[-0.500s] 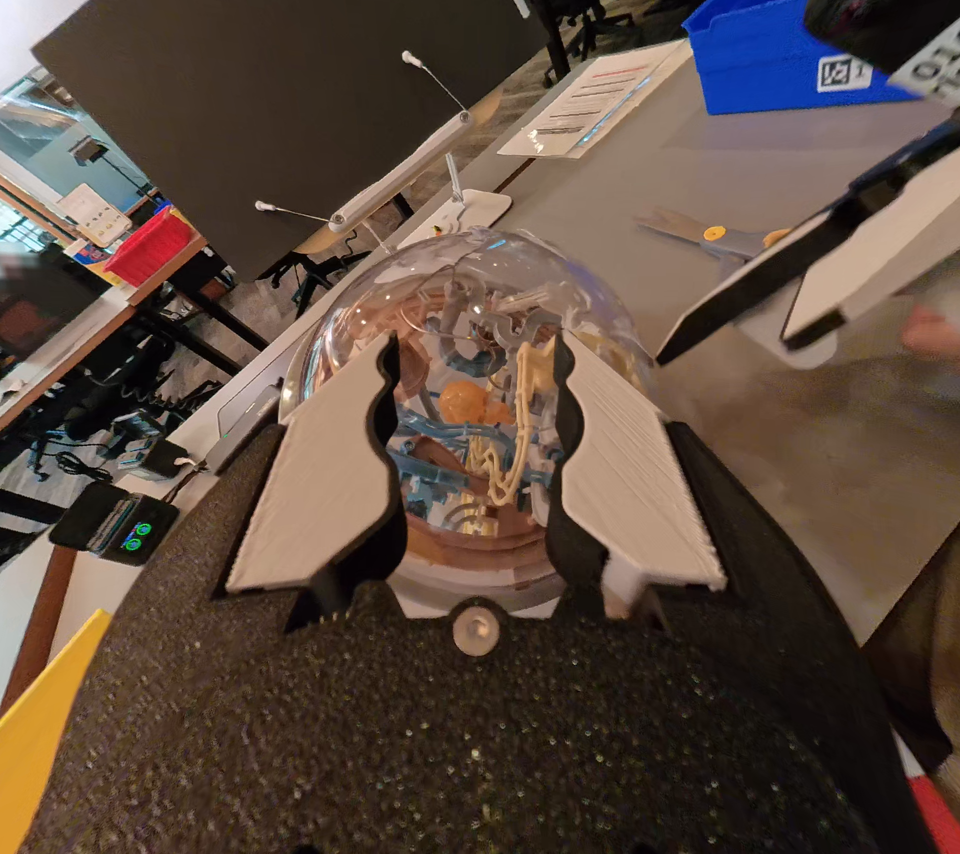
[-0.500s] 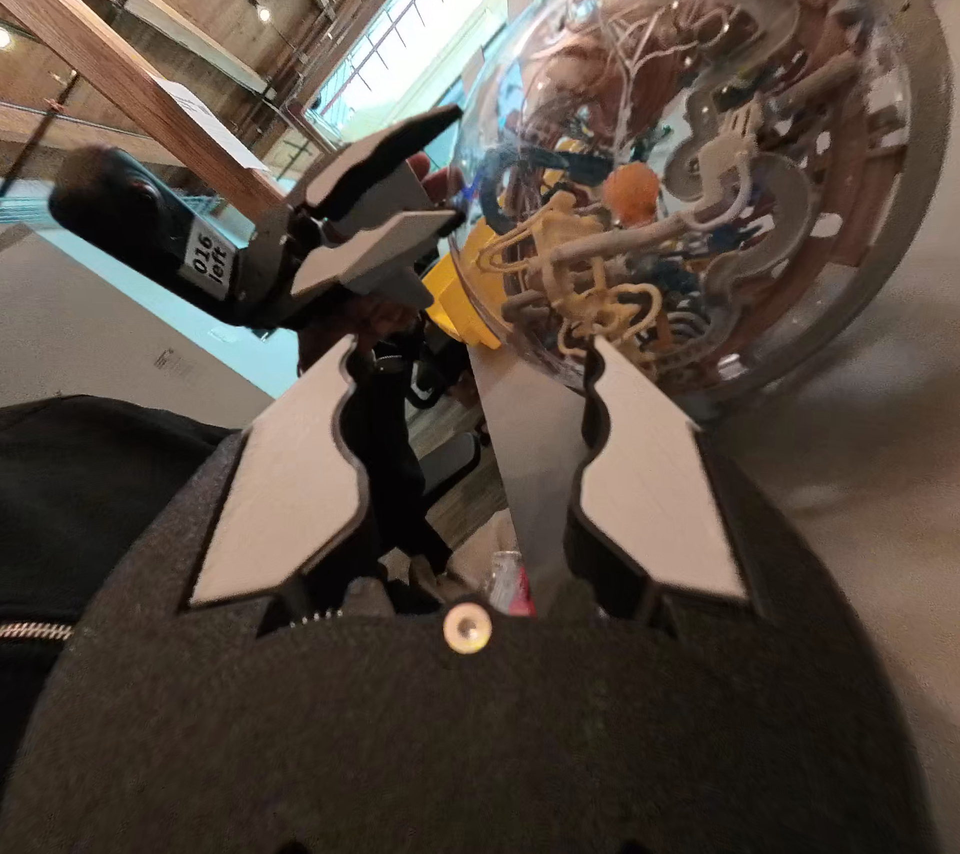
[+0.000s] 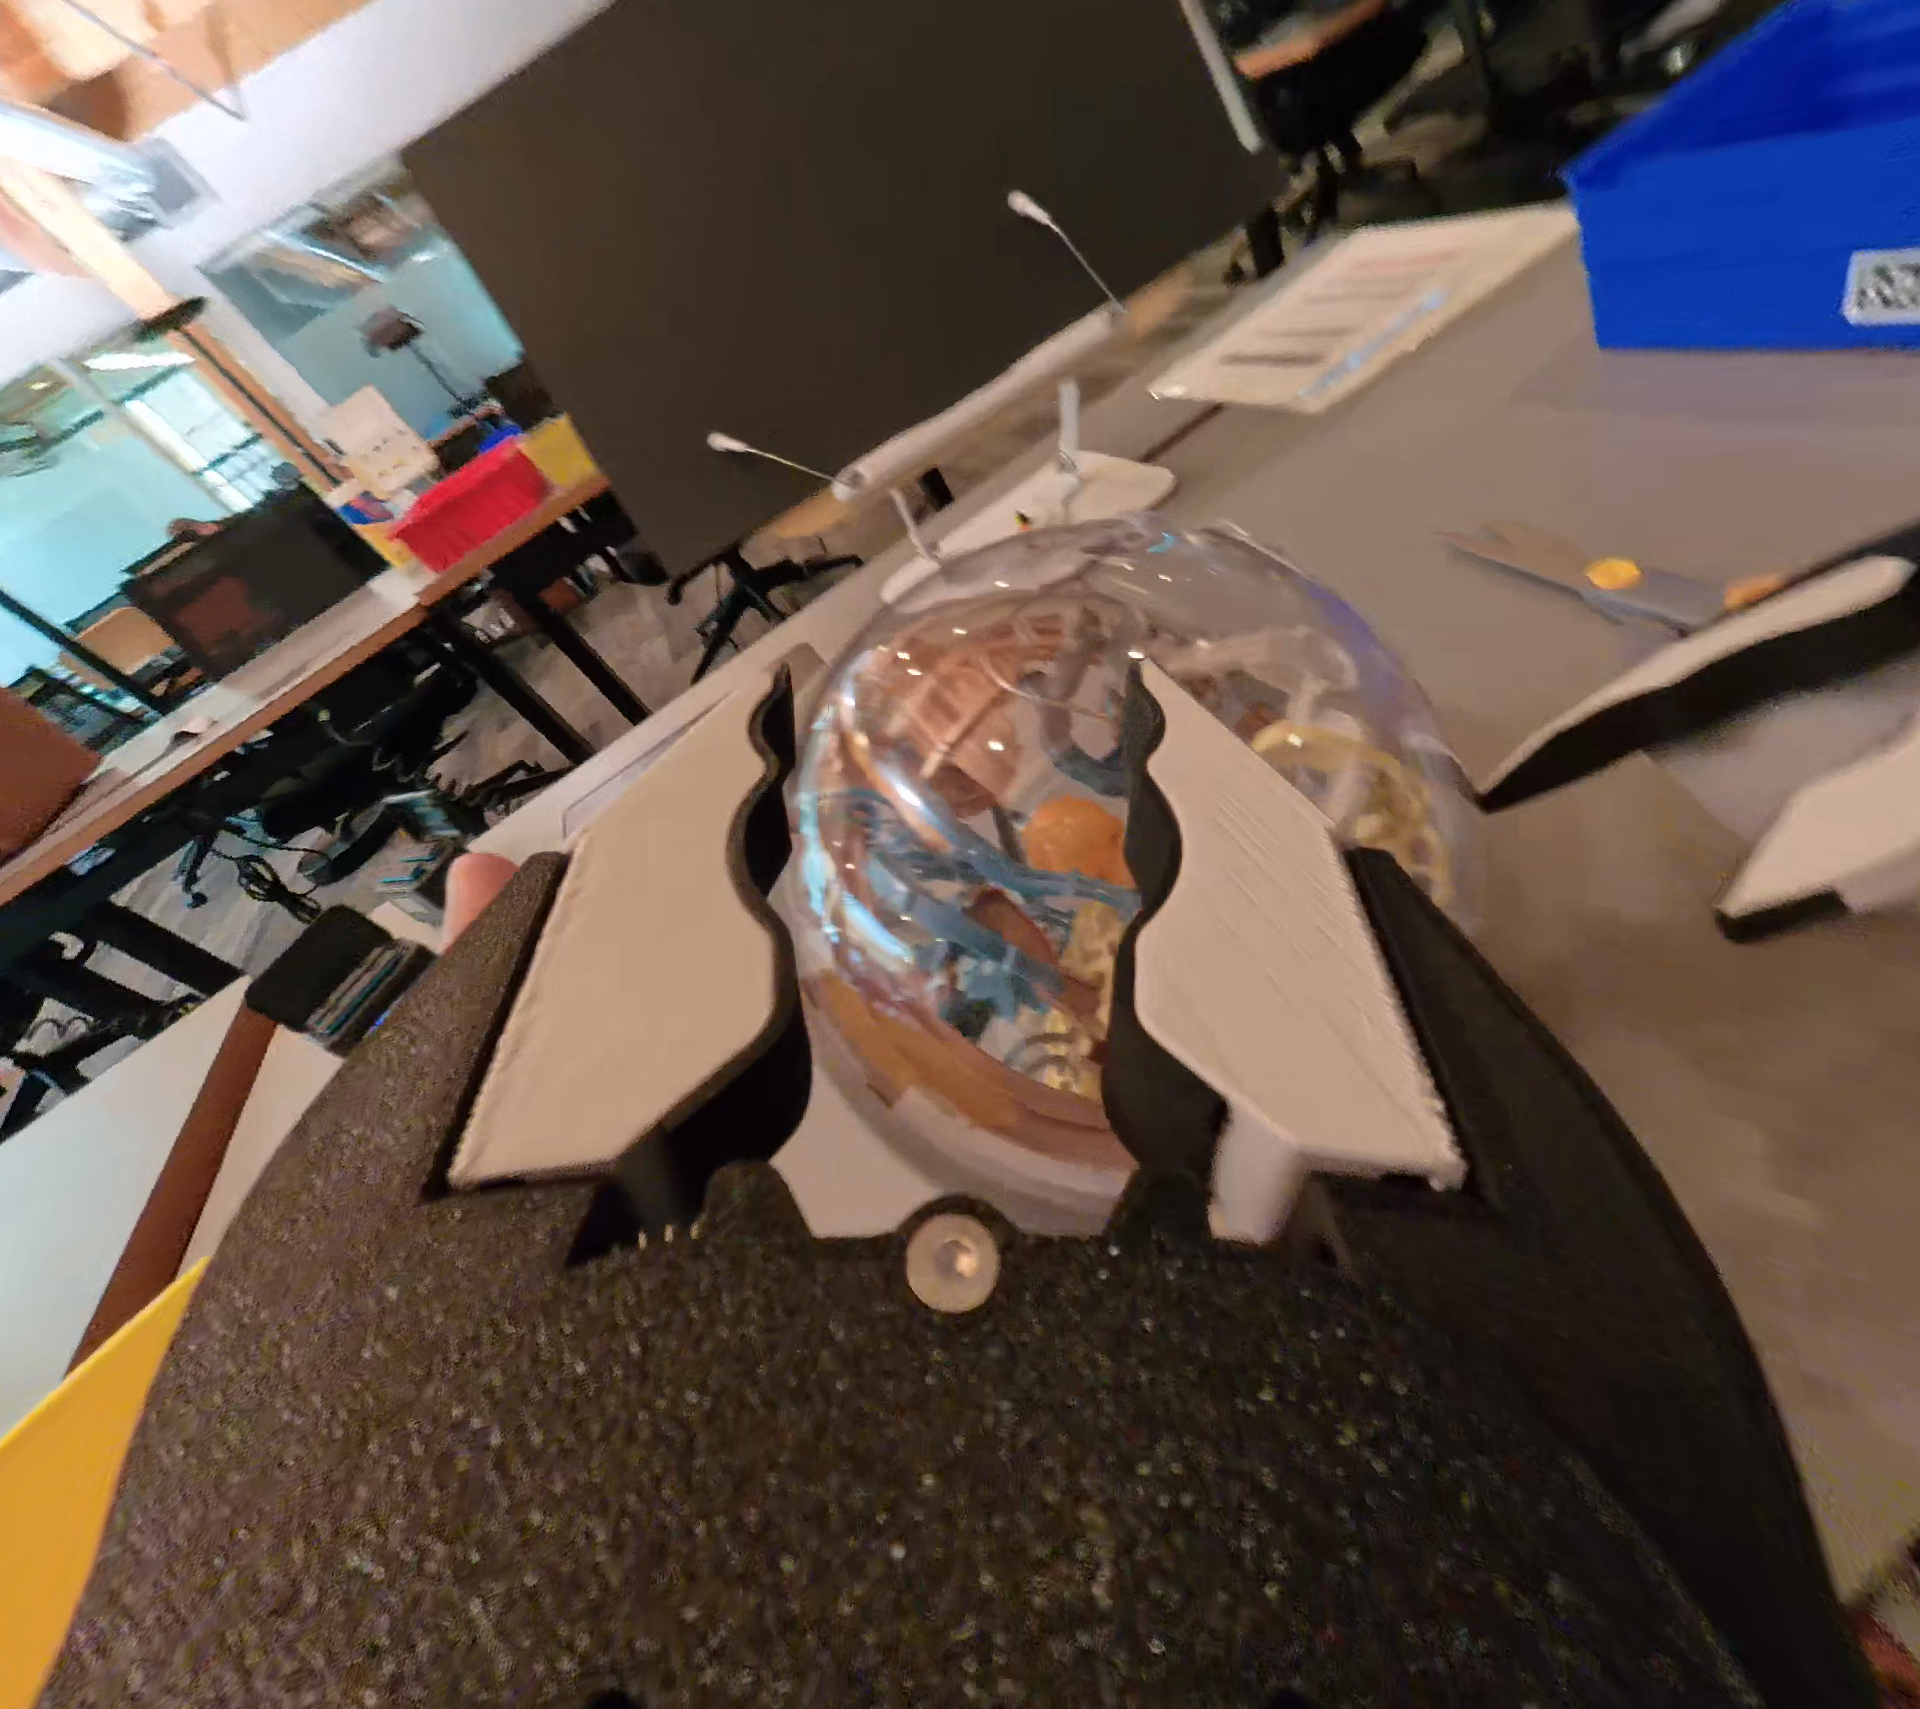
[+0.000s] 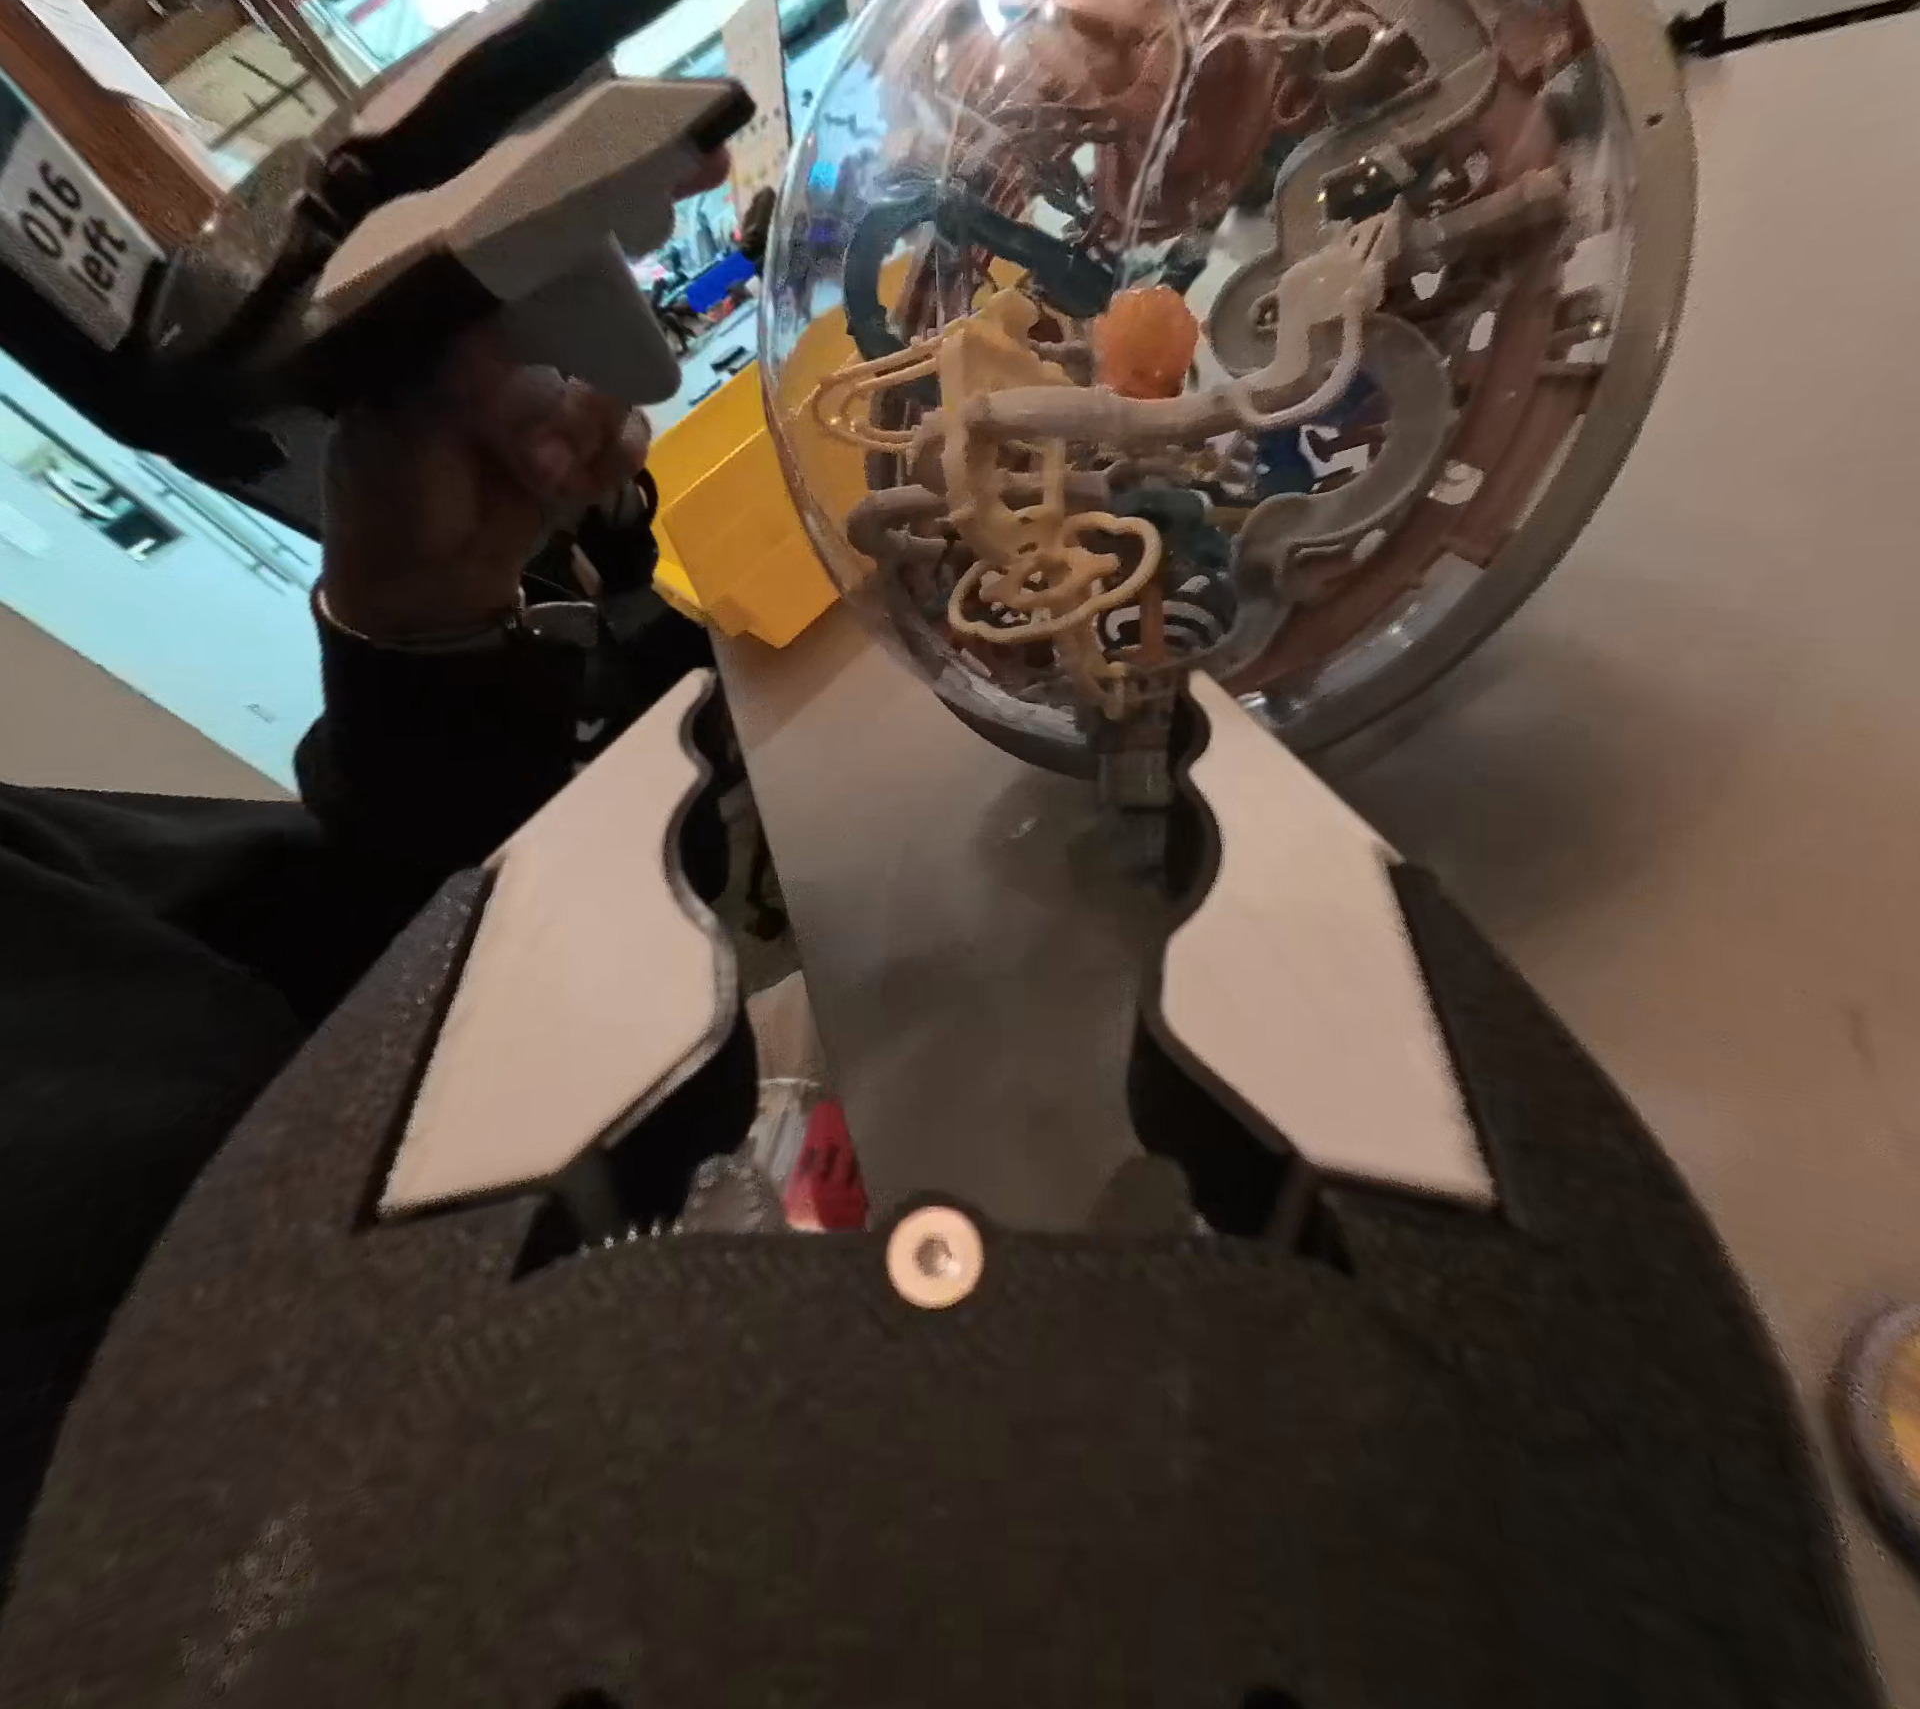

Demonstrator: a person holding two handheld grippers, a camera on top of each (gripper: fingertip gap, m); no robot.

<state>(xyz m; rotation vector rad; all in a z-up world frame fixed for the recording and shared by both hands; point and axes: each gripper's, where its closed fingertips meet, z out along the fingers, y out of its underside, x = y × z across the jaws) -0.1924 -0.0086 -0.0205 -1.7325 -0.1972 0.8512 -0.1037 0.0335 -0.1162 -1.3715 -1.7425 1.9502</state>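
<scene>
Both jaws gape: left gripper [image 3: 956, 714] hangs just over the ball [image 3: 1143, 724], right gripper [image 4: 945, 724] sits low beside it, touching nothing.

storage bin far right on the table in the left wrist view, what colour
Blue plastic storage bin, seen best in the left wrist view.

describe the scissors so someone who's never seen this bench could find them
On the grey table, look past the clear maze globe toward the blue bin. The scissors lie flat between them, beside the right gripper. Only they have grey blades with an orange pivot.
</scene>
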